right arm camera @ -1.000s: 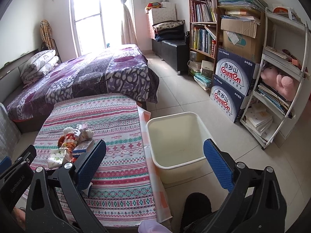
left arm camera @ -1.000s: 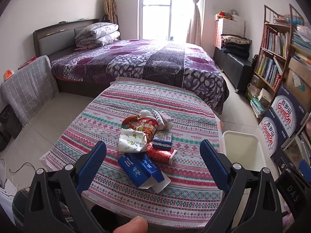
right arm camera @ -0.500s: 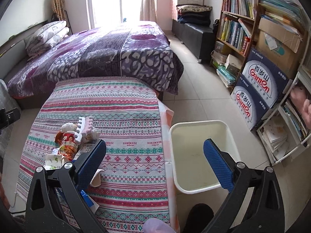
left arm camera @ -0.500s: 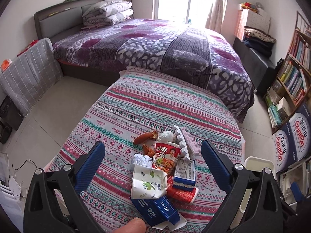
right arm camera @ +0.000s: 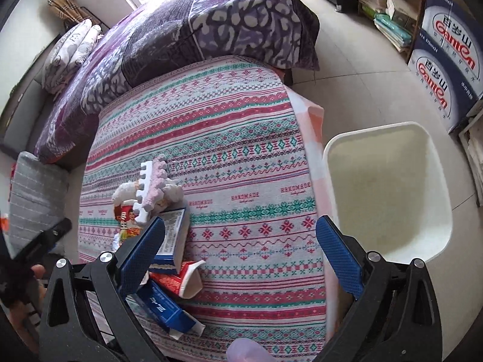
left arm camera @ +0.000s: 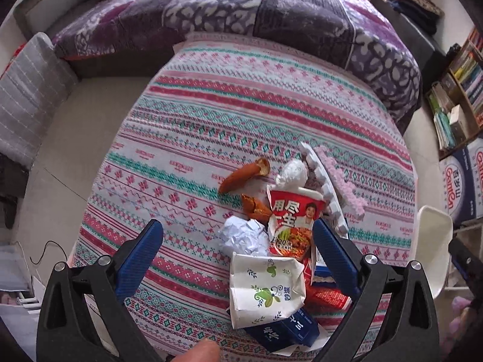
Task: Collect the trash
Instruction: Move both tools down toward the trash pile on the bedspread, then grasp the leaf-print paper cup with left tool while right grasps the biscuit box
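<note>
A pile of trash lies on the patterned tablecloth [left arm camera: 211,114]: a crushed white paper cup [left arm camera: 264,289], a crumpled paper ball [left arm camera: 243,235], a red noodle cup [left arm camera: 291,220], orange peel pieces [left arm camera: 241,176], a white foam strip [left arm camera: 324,193], a blue box [left arm camera: 282,330] and a red box [left arm camera: 327,297]. My left gripper [left arm camera: 237,253] is open just above the paper ball and white cup. My right gripper [right arm camera: 240,252] is open above the cloth, right of the pile; the blue box [right arm camera: 164,307] and red box [right arm camera: 178,277] lie by its left finger. The white bin [right arm camera: 389,193] stands right of the table.
A bed with a purple cover [left arm camera: 271,9] lies beyond the table. Bookshelves [left arm camera: 462,75] and stacked cartons [right arm camera: 446,57] line the right wall. A grey checked cushion [left arm camera: 27,96] stands at the left. A tiled floor [right arm camera: 347,54] runs between the table, bin and shelves.
Both grippers have moved forward and tilted down toward the table. The trash pile now sits between the left fingers, and the right gripper is closer to the cloth and bin.
</note>
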A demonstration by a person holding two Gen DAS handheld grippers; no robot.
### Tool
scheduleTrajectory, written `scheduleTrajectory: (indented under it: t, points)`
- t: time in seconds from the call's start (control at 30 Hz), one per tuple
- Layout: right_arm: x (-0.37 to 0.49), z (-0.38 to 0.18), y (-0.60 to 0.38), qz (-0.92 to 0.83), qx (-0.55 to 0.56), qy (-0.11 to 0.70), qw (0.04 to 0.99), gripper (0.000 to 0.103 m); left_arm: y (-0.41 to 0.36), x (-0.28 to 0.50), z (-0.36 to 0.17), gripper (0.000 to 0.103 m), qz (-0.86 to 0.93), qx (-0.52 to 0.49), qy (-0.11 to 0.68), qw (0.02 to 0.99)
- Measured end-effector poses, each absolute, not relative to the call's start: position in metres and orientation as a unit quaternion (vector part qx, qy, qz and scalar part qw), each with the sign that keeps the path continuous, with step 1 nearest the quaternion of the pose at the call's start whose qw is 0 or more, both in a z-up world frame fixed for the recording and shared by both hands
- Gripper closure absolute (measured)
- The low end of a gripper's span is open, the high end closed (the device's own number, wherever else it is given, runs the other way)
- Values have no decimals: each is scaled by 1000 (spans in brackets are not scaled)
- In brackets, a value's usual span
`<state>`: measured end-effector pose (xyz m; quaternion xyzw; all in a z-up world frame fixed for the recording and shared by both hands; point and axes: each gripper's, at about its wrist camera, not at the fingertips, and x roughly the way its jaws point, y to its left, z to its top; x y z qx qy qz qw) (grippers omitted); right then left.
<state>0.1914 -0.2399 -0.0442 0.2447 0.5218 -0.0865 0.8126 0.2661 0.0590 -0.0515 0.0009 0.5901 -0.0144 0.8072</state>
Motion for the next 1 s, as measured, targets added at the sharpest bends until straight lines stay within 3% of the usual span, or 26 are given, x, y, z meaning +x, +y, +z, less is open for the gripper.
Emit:
scheduleTrajectory:
  t: [0.3, 0.7, 0.77, 1.0]
  points:
    - [198, -65, -254, -79, 335, 535, 772, 7, 58, 237, -103, 7, -24, -25, 662, 749]
    - [200, -84, -246, -103, 307, 548, 771, 7, 35, 234, -130, 7, -17, -9, 672, 740]
    - [203, -91, -239, -100, 305, 558, 765, 7, 39, 234, -126, 28, -24, -11, 672, 740]
    - [217, -110, -200, -74, 283, 585, 757, 7, 64, 237, -99, 29, -59, -69, 640, 763]
